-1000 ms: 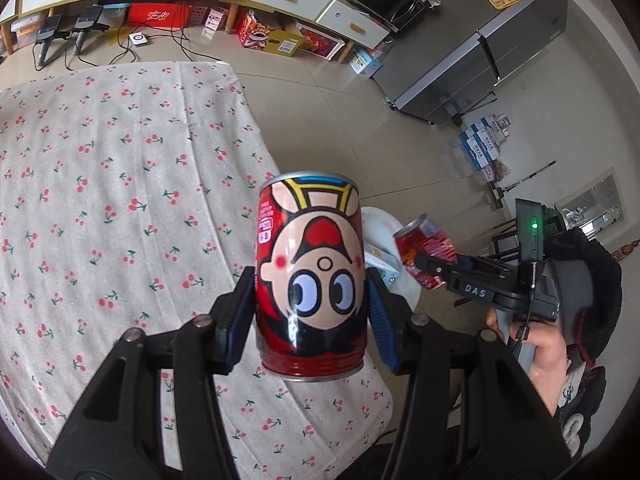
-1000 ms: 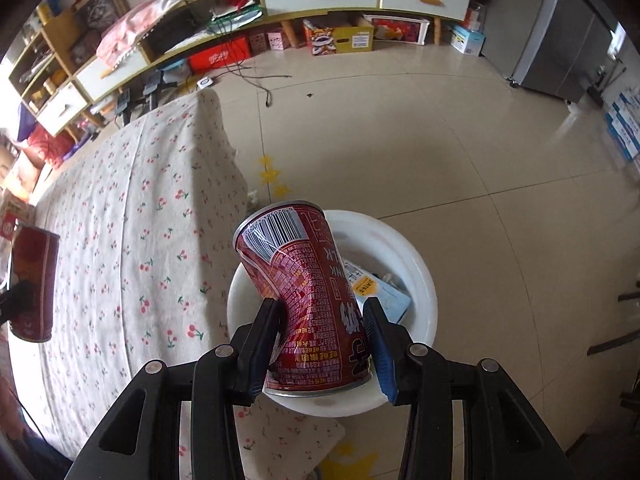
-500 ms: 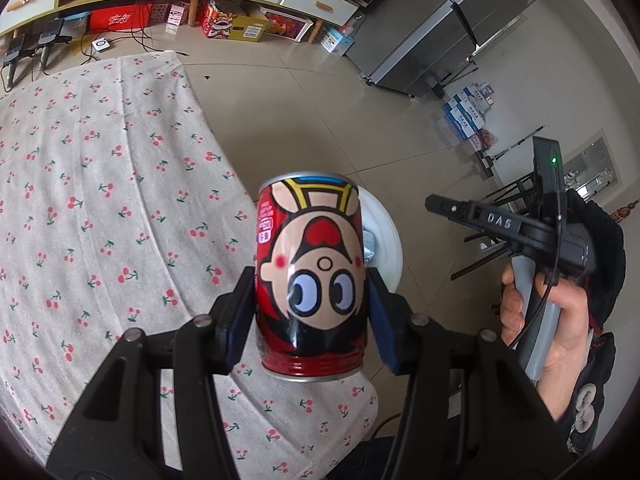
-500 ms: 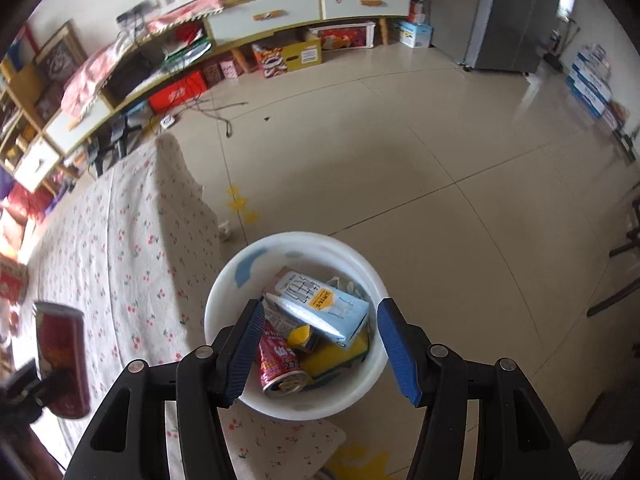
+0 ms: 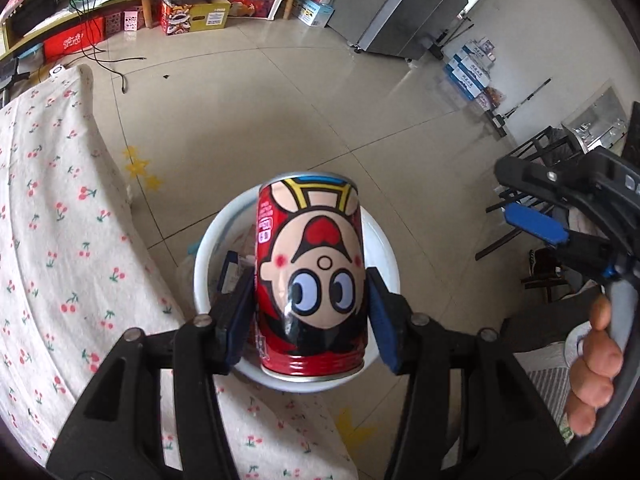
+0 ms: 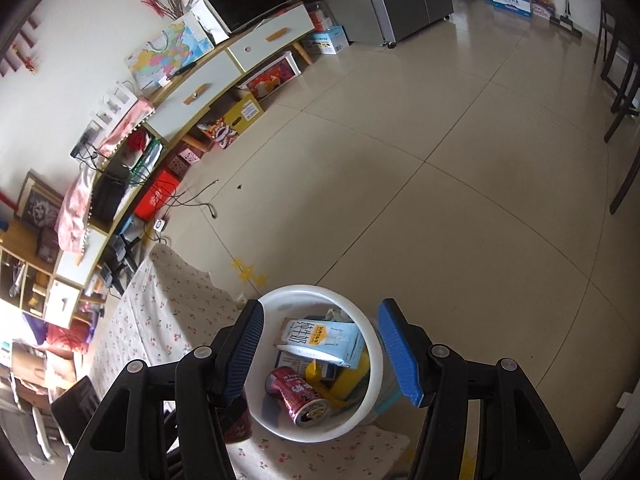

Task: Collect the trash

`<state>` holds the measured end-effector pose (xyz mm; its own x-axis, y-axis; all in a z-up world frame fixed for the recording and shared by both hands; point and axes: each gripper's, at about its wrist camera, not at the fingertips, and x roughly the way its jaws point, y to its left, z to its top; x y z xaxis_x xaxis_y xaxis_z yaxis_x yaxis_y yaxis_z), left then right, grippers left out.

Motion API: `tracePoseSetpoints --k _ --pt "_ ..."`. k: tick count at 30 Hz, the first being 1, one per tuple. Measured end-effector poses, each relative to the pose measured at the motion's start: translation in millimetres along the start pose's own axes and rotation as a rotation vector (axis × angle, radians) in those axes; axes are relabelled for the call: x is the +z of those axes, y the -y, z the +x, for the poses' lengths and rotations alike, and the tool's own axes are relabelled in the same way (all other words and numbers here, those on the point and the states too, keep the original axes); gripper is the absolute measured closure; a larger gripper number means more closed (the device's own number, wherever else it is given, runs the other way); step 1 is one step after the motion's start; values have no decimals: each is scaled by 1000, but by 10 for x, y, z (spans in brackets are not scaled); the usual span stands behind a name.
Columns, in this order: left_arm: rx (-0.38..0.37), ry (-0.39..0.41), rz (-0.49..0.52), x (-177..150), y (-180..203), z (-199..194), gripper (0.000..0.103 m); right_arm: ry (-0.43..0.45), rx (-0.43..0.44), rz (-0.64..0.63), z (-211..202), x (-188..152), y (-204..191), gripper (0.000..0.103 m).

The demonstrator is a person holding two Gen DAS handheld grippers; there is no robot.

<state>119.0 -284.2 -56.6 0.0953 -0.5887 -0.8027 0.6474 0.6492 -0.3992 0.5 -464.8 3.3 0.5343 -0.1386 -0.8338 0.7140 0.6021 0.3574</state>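
Can (image 5: 311,276) above bin rim (image 5: 208,252).

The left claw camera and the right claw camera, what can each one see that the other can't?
Only the left view shows the cartoon can gripped in the left claw, and the open right claw off to the side. Only the right view shows inside the bin: a milk carton and a dented red can. Both show the white bin and the cherry tablecloth.
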Motion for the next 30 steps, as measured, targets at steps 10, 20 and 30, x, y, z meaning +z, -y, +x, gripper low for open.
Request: tracePoseSetpoints --k 10,20,30 --pt "65 -23 50 -23 -136 -24 44 -11 39 -20 15 -24 -104 41" --pt "114 55 -92 -282 -661 -822 37 -46 86 -168 11 -208 -558 39" --pt "344 81 -195 -626 -1279 -1774 22 -53 224 -384 -313 -809 -1421 30"
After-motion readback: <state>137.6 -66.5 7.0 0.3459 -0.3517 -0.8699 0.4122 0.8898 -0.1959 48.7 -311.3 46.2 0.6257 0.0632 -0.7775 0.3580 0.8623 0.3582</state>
